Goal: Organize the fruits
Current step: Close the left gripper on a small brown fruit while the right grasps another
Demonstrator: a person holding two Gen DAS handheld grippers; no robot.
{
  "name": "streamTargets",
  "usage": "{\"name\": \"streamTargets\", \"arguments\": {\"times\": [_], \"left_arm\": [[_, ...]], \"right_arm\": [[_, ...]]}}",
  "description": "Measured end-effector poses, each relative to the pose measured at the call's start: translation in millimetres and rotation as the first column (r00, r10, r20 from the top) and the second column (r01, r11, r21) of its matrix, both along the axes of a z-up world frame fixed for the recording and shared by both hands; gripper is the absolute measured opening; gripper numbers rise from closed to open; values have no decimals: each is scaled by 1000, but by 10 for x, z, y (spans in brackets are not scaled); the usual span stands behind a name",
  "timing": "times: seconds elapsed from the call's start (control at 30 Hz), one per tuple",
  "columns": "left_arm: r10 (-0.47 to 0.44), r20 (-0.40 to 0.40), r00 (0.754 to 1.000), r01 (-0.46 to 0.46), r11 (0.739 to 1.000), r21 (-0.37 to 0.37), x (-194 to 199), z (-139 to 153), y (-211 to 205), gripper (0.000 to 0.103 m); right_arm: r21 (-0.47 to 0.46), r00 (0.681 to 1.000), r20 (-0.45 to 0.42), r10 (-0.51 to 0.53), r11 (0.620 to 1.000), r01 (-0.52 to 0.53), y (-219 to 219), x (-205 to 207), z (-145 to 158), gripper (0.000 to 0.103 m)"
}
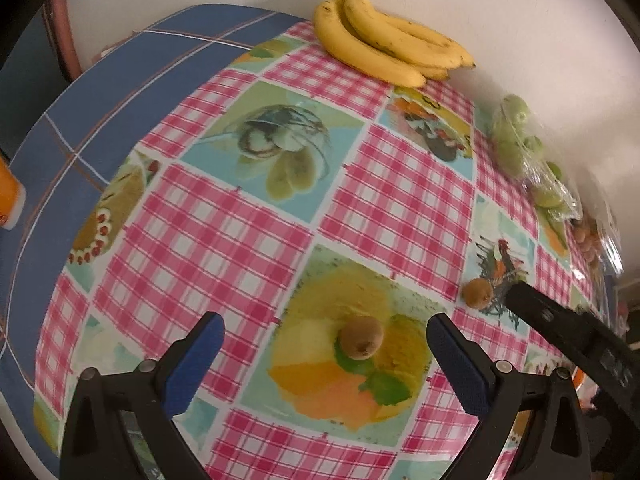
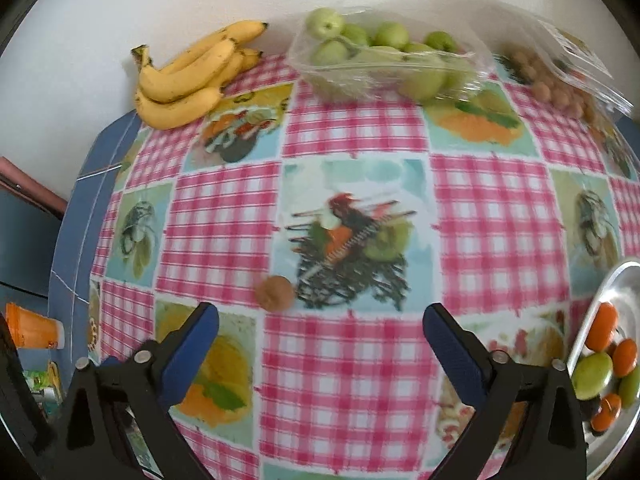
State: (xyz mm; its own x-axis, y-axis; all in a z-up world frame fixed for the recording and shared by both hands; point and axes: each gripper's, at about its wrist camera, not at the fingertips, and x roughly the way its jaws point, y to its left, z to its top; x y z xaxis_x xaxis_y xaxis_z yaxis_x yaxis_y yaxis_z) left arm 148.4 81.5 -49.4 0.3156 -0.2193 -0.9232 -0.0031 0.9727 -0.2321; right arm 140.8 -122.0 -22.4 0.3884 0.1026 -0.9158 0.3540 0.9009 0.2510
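My left gripper [image 1: 324, 338] is open, its blue pads either side of a small brown round fruit [image 1: 361, 338] lying on the checked tablecloth. A second brown fruit [image 1: 477, 292] lies to the right, close to the tip of the right gripper's black finger [image 1: 532, 300]. In the right wrist view my right gripper [image 2: 320, 330] is open and empty above the cloth, with that brown fruit [image 2: 275, 293] just ahead of its left pad. A metal tray [image 2: 600, 300] at the right edge holds orange and green fruits [image 2: 594, 374].
A bunch of bananas [image 1: 384, 38] lies at the far edge by the wall, also in the right wrist view [image 2: 192, 74]. A clear bag of green fruits [image 2: 384, 54] and a bag of small brown fruits [image 2: 554, 76] lie at the back. An orange cup [image 2: 34, 332] stands left.
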Motion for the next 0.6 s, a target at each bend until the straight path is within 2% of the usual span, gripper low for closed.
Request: {"name": "streamTargets", "arguments": {"times": [0.17,0.23,0.37,0.43,0.53,0.6], "left_arm": [[-30,-13,999,30,999,-18,0,-53,-101,90],[-40,-19,999,39,999,-27,5,-83,-130,86],[-58,-32,998,56,997,-50,17,-139,-173,70],[-61,-34,998,59,997,-55,17,-159,-188,63],[-70,-29,997,68,996,-52,25,-171,-204,51],[-72,-27,997,70,996,-53,30,-175,-206,40]], "right_arm": [[8,999,-27,30,1000,-29,102,152,-119,66],[6,998,-35,42,999,-42,140,196,-163,60],[5,997,-48,60,998,-60,197,255,-232,48],[-7,996,-54,70,997,-71,228,283,-258,47],[-21,995,-55,85,996,-86,257,307,-262,40],[-24,995,-56,86,996,-87,269,335,-268,33]]}}
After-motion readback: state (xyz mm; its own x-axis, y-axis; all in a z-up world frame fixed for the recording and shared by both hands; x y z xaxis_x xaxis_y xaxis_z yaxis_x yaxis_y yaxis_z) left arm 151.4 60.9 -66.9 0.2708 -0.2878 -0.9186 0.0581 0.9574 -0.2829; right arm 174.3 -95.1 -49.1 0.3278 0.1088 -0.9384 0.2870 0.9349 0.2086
